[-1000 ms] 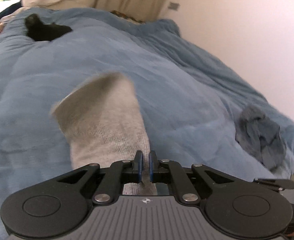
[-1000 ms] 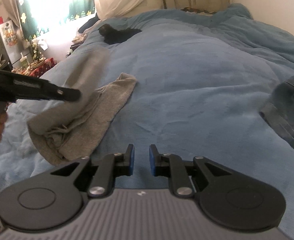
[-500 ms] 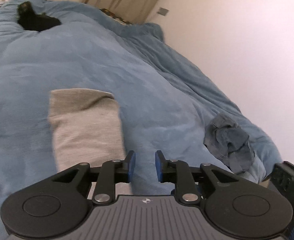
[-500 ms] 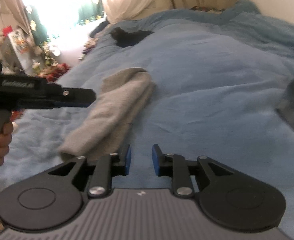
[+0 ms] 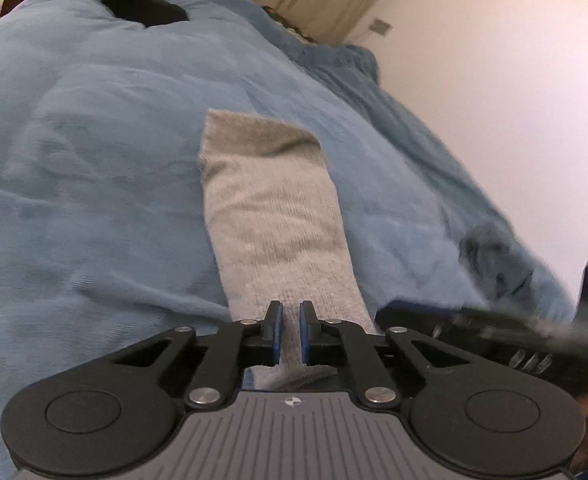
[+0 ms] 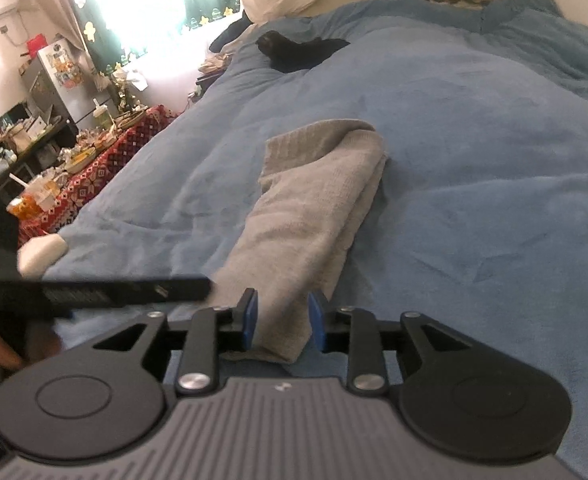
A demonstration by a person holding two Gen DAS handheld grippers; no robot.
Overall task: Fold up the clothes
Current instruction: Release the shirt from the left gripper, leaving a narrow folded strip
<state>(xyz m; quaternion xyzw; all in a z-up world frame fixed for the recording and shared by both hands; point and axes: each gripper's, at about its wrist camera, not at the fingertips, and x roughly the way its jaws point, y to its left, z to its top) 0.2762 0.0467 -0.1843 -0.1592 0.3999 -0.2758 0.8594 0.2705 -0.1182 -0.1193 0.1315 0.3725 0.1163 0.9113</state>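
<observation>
A grey knitted garment [image 5: 273, 208], folded into a long strip, lies flat on the blue blanket [image 5: 93, 140]. My left gripper [image 5: 289, 308] sits at its near end, jaws closing to a narrow gap with the grey cloth pinched between the pads. In the right wrist view the same garment [image 6: 314, 200] runs away from my right gripper [image 6: 282, 300]. Its jaws are opening and straddle the strip's near end without pressing it. The left gripper [image 6: 125, 286] shows there as a black bar on the left. The right gripper [image 5: 474, 324] appears blurred in the left wrist view.
A crumpled denim garment [image 5: 494, 256] lies to the right near the wall [image 5: 494, 80]. A black item [image 6: 298, 50] rests far up the bed. Left of the bed stands a cluttered table [image 6: 73, 160]. A white object [image 6: 39, 254] lies on the blanket's left edge.
The left gripper let the hanging garment down flat, opened, then closed again on its near end. The right gripper moved left to that same end and its jaws widened.
</observation>
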